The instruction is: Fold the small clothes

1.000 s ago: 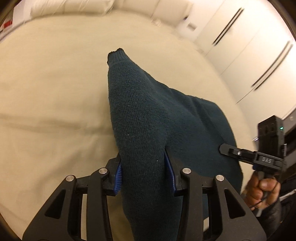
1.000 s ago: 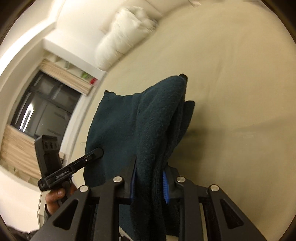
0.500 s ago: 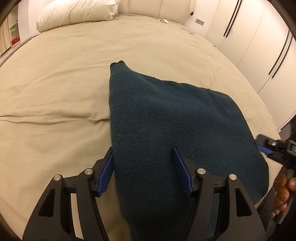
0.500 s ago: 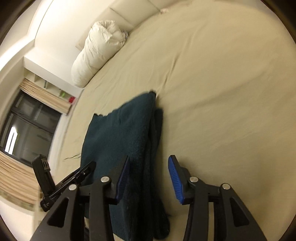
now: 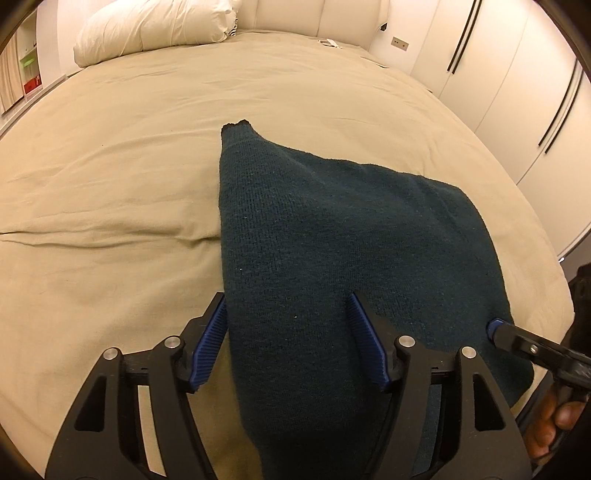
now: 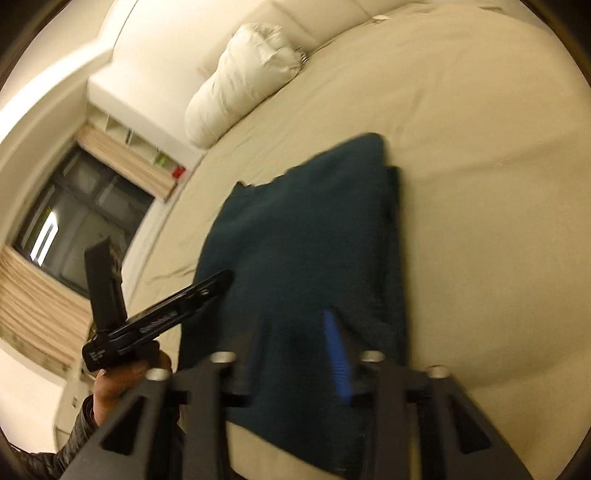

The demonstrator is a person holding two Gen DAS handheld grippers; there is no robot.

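A dark teal knitted sweater (image 5: 332, 240) lies folded on the beige bed (image 5: 110, 184), one corner pointing towards the pillow. My left gripper (image 5: 287, 299) straddles its near left part. Its jaws are opening, and the cloth lies between the blue pads without being pinched. In the right wrist view the sweater (image 6: 306, 229) runs away from my right gripper (image 6: 295, 317), which hovers over its near edge. Those jaws are closing with fabric between them, and blur hides whether the pads press. The right gripper's tip (image 5: 495, 328) rests at the sweater's right edge. The left gripper (image 6: 221, 280) shows at the left.
A white pillow (image 5: 155, 29) lies at the head of the bed, by a padded headboard. White wardrobe doors (image 5: 517, 74) line the right side. A dark window (image 6: 74, 229) with blinds is beyond the bed. A hand (image 6: 125, 384) holds the left gripper's handle.
Both grippers let go of the raised sweater, and it settled flat on the bed. The left jaws spread wider. The right gripper shifted over the sweater's near edge and its jaws narrowed.
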